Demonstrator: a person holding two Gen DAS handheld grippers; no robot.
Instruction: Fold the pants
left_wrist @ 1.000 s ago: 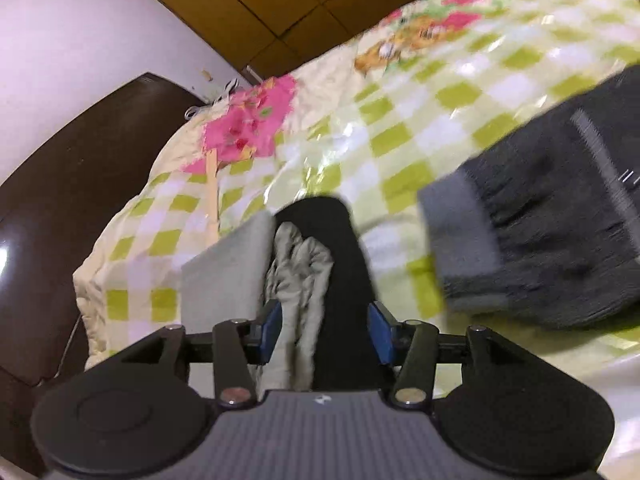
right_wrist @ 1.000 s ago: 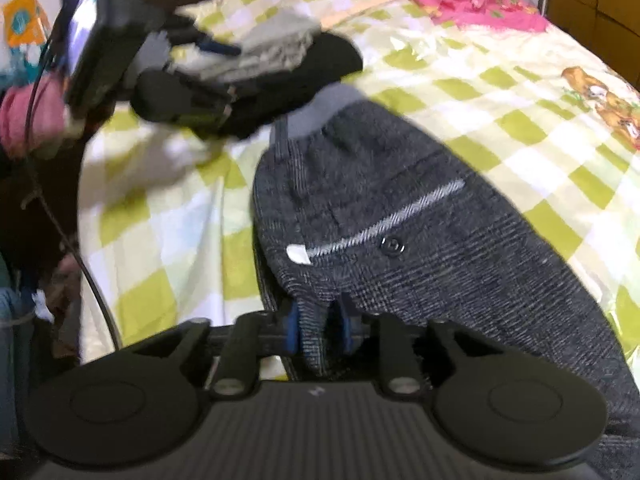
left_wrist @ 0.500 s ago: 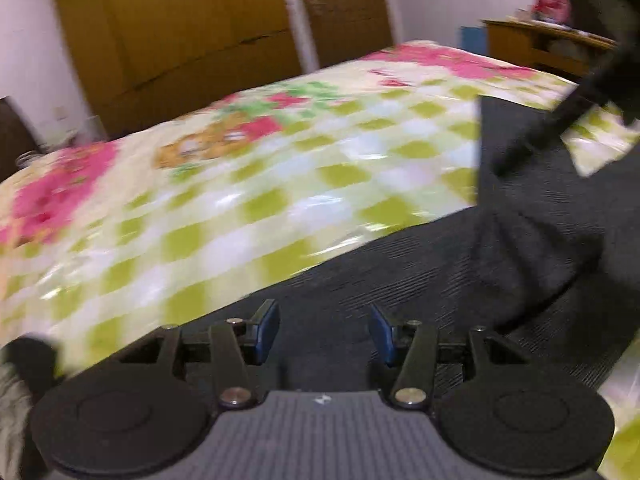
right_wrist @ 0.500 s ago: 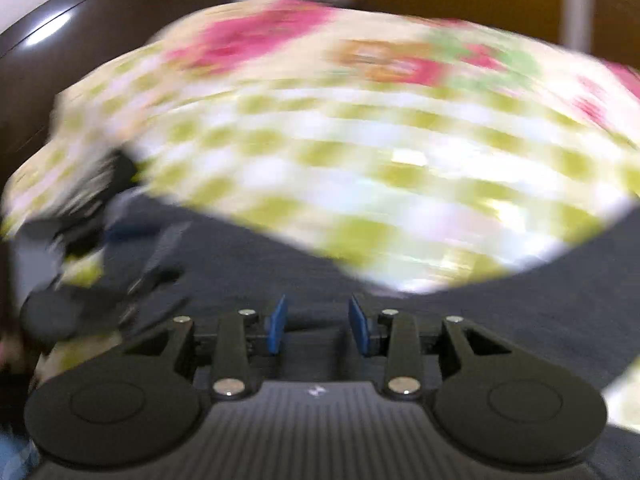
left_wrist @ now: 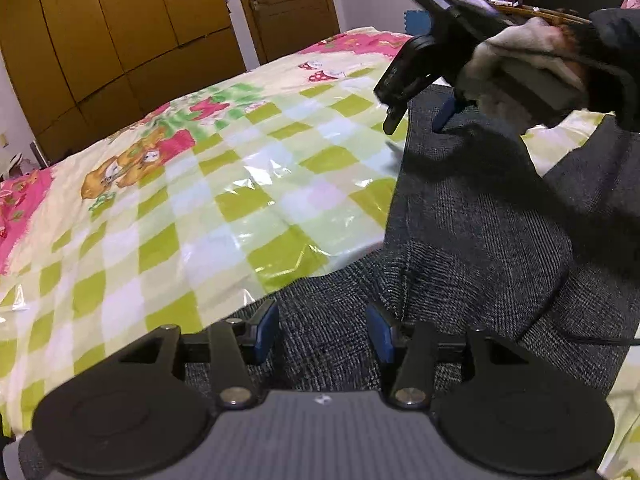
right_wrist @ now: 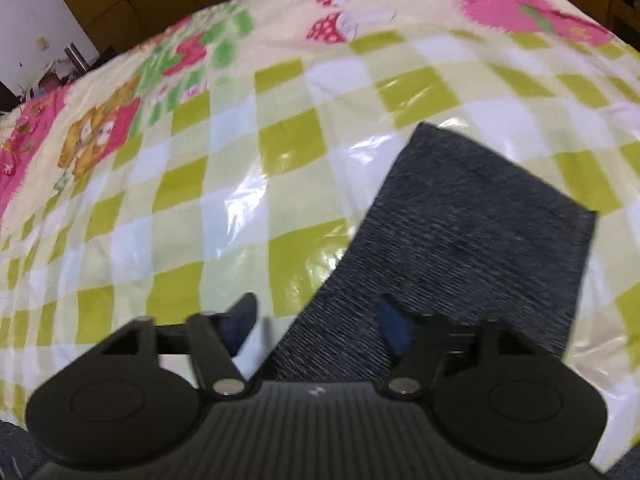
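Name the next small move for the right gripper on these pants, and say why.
Probably lower the right gripper, whose jaws are opening, onto the pant leg and close: the cloth lies loose between them, flat on the checked cover.

Both grippers: black plastic bodies w/ ribbed grey tops, round side discs, silver screws, blue finger pads (left_wrist: 266, 332). Right gripper (left_wrist: 418, 114) has green LED lit; hand (left_wrist: 520, 68) wears pale glove, dark sleeve (left_wrist: 616, 60). Thin black cable (left_wrist: 600, 340).
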